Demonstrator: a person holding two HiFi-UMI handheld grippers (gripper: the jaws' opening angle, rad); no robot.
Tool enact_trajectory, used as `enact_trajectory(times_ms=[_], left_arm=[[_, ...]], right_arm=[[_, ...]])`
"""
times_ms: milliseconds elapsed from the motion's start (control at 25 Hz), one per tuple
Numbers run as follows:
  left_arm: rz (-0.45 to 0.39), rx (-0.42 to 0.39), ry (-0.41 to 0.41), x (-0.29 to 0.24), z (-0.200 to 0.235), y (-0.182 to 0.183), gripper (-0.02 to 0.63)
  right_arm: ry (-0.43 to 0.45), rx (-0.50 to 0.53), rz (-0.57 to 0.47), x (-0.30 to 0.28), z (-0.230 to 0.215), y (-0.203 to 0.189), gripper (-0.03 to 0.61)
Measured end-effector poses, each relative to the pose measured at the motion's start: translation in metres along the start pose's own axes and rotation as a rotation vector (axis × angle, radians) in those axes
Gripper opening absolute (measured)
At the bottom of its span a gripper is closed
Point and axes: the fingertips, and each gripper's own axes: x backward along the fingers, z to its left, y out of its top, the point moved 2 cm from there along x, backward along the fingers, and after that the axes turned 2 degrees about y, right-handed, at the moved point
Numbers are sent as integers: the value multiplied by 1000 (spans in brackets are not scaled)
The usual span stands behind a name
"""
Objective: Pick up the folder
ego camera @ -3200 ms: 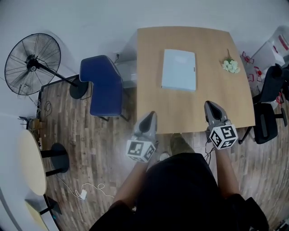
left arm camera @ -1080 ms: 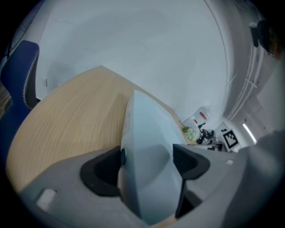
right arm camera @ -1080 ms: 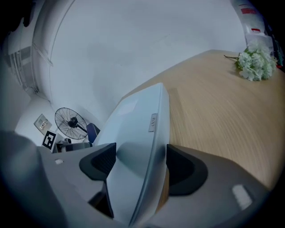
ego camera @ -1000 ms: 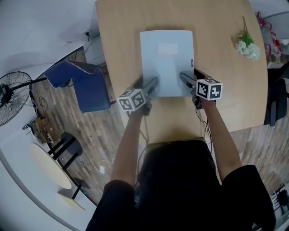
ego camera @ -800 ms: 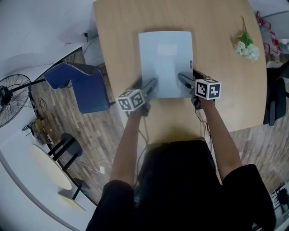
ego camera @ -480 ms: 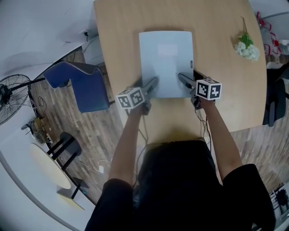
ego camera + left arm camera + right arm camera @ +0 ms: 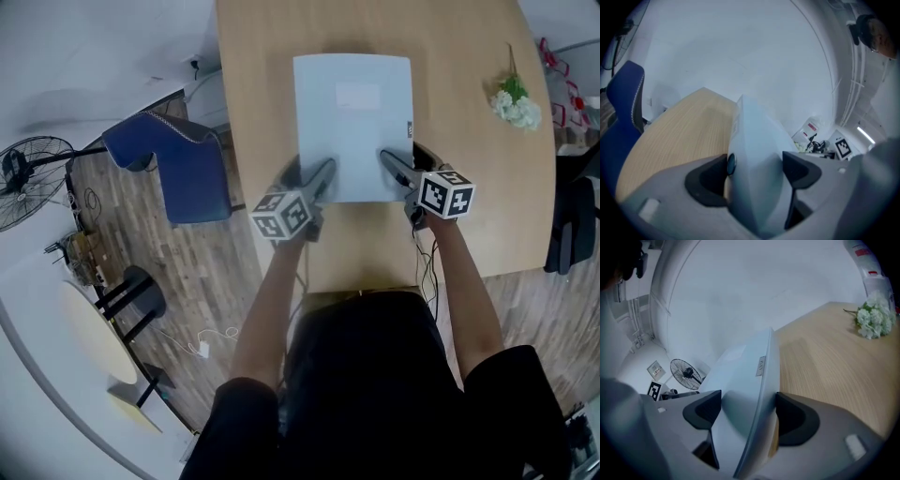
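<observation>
Now we hold the folder (image 7: 352,127) by its near edge over the wooden table (image 7: 469,206), left gripper (image 7: 317,178) and right gripper (image 7: 394,167) both clenched on it; flowers (image 7: 515,105) at right, blue chair (image 7: 178,169) leftward.

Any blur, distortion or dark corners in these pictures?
Head view: evenly lit, table edges bowed by the lens. Left gripper view: heavy fisheye, dark corners, folder soft near the jaws. Right gripper view: same dark corners, flowers fairly clear.

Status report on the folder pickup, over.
Left gripper shut on folder, right gripper likewise. Folder's near edge up off table. Flowers off to the side, nothing blocking.
</observation>
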Motion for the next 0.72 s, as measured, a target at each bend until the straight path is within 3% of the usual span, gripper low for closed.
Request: enact_trajectory(times_ms=[320, 720], left_arm=[[-148, -114, -14, 75, -50, 29, 371], [-285, -238, -78, 188, -110, 77, 369]], right_arm=[[90, 228, -62, 49, 73, 32, 367], [102, 504, -192, 128, 199, 66, 364]])
